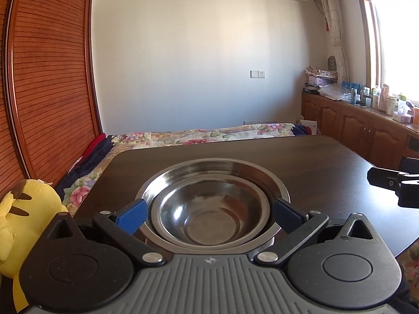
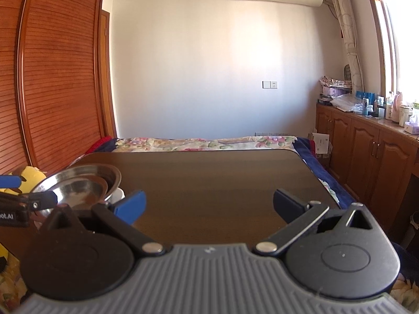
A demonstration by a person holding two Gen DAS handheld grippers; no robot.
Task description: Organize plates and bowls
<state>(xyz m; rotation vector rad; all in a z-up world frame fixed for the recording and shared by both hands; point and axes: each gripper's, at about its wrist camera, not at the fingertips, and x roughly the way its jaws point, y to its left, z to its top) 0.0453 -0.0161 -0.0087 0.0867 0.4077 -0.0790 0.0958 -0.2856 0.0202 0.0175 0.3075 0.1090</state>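
Observation:
Two steel bowls sit nested on the dark wooden table [image 1: 301, 162]: a small bowl [image 1: 209, 217] inside a wider bowl [image 1: 222, 172]. Something white shows under the stack, too hidden to identify. My left gripper [image 1: 209, 216] is open, its blue fingertips [image 1: 132, 216] standing on either side of the small bowl's near rim; whether they touch it I cannot tell. In the right wrist view the stacked bowls [image 2: 78, 183] lie at the table's left, with the left gripper [image 2: 28, 200] in front of them. My right gripper [image 2: 209, 206] is open over bare table, holding nothing.
A yellow plush toy [image 1: 26, 222] sits just off the table's left edge. A bed with a floral blanket [image 1: 196, 136] lies beyond the far edge. Wooden cabinets [image 2: 366, 141] with bottles on top line the right wall, and a slatted wardrobe [image 1: 52, 78] stands left.

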